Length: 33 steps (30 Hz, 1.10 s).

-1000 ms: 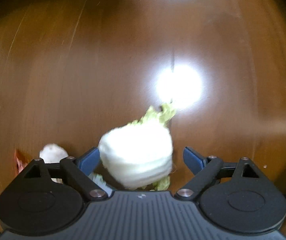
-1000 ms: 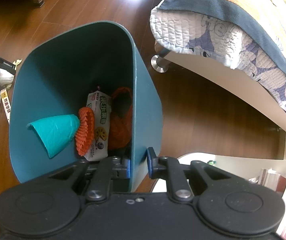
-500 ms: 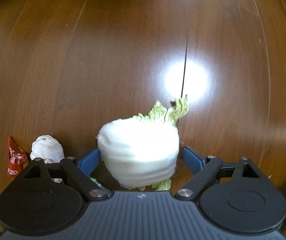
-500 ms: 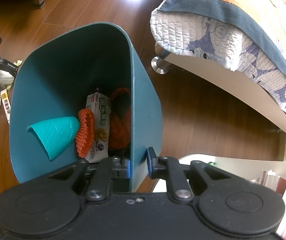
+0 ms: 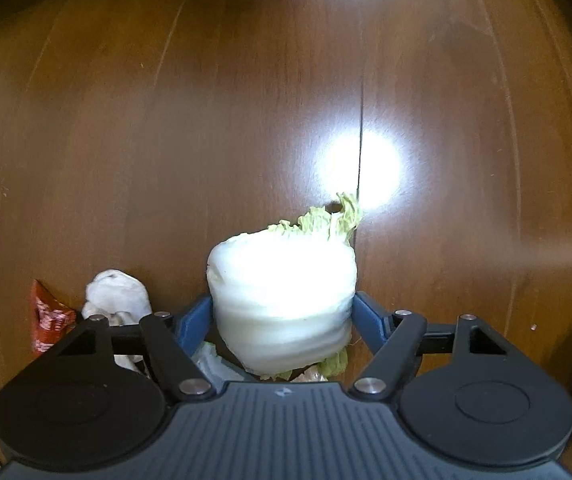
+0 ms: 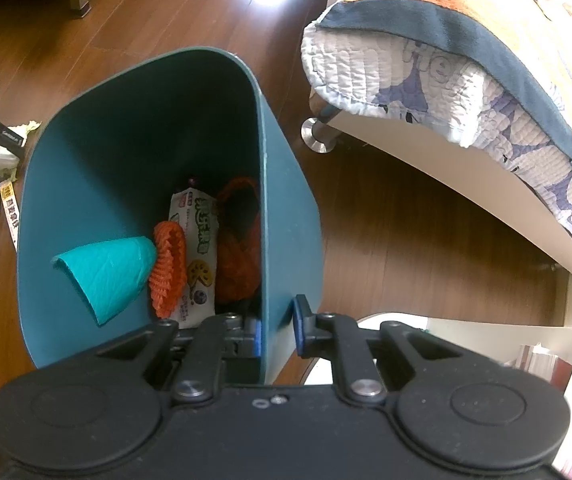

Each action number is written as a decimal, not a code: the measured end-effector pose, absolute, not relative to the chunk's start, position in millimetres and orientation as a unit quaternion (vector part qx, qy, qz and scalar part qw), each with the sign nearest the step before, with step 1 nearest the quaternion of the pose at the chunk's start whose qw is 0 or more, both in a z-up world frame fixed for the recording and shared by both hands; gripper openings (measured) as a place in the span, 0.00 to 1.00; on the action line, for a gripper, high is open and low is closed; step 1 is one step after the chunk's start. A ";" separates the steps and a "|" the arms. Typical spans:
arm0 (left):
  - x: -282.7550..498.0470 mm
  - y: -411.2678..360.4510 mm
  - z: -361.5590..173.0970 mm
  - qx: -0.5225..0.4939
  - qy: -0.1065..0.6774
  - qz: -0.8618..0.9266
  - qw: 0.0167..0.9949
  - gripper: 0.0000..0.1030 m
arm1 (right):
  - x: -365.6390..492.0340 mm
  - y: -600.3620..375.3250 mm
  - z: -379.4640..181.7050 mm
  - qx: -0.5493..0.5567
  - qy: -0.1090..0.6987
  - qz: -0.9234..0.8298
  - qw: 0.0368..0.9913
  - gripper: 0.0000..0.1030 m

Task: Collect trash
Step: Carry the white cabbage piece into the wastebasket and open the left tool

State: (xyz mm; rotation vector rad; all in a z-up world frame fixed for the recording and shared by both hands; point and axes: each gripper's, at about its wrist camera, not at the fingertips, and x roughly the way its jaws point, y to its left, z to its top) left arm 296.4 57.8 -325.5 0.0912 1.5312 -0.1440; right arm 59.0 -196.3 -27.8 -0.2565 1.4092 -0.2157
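Left tool [image 5: 282,320] has just been closing, its pads now touching the cabbage chunk [image 5: 282,296] on the floor [image 5: 166,120]. Right tool [image 6: 277,330] stays clamped on the teal bin's [image 6: 290,216] wall, so lifting comes next, I reckon.

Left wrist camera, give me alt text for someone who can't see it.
A chunk of napa cabbage sits between the blue pads of the left tool, whose jaws have just been closing and now touch both its sides. Below is a glossy brown wooden floor; a crumpled white tissue and red wrapper lie at lower left.
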 end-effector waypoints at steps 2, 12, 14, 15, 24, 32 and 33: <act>296.0 53.5 -314.8 0.048 0.682 -0.078 0.726 0.72 | 59.9 -198.5 -27.5 -0.114 0.643 -0.102 0.751 0.12; 275.3 14.6 -227.2 0.052 0.637 -0.191 0.745 0.73 | 61.9 -233.0 -25.9 -0.048 0.637 -0.132 0.758 0.11; 270.3 4.2 -200.5 0.049 0.627 -0.220 0.746 0.73 | 60.0 -239.3 -26.1 -0.037 0.635 -0.140 0.759 0.10; 266.3 -2.0 -187.7 0.050 0.620 -0.237 0.747 0.73 | 59.2 -244.2 -26.7 -0.028 0.635 -0.147 0.758 0.10; 209.0 -80.4 -66.0 0.106 0.509 -0.395 0.758 0.73 | 50.5 -264.3 -33.5 0.011 0.634 -0.163 0.756 0.09; 124.8 -155.8 -49.4 0.178 0.461 -0.511 0.703 0.73 | 43.6 -264.8 -32.5 0.019 0.633 -0.150 0.760 0.11; 117.4 -163.1 -51.1 0.186 0.460 -0.517 0.698 0.73 | 43.1 -264.1 -32.2 0.019 0.632 -0.148 0.761 0.11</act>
